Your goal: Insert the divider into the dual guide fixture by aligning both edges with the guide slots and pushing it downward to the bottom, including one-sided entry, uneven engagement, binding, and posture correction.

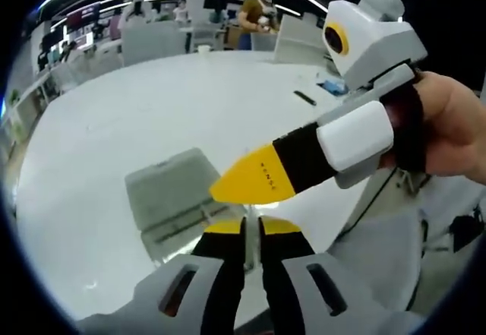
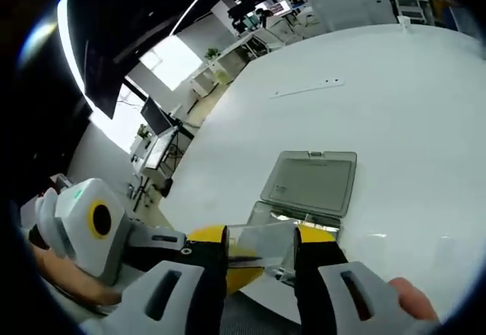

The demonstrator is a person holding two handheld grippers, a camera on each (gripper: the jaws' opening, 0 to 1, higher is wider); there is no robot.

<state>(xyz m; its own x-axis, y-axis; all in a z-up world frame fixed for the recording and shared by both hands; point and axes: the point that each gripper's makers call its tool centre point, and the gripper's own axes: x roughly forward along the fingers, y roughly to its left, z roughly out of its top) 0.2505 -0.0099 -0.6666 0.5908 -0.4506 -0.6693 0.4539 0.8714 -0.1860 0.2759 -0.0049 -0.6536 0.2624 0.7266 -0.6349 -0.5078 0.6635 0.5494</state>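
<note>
The grey guide fixture (image 1: 173,194) (image 2: 311,181) lies flat on the white table (image 1: 152,115) (image 2: 395,99). A clear divider plate (image 2: 262,245) sits between my right gripper's (image 2: 260,238) yellow-tipped jaws, which are shut on it just above the fixture's near edge. In the left gripper view a hand holds the right gripper (image 1: 228,191), whose yellow tip points left over the fixture. My left gripper (image 1: 252,227) has its jaws pressed together right below that tip. Seen from the right gripper view, the left gripper (image 2: 244,268) reaches in under the clear plate; whether it pinches the plate's edge is unclear.
A thin strip (image 2: 307,88) lies further out on the table. A small dark object (image 1: 305,98) and a blue item (image 1: 332,86) lie near the table's far side. Desks, chairs and a person (image 1: 254,16) are beyond it.
</note>
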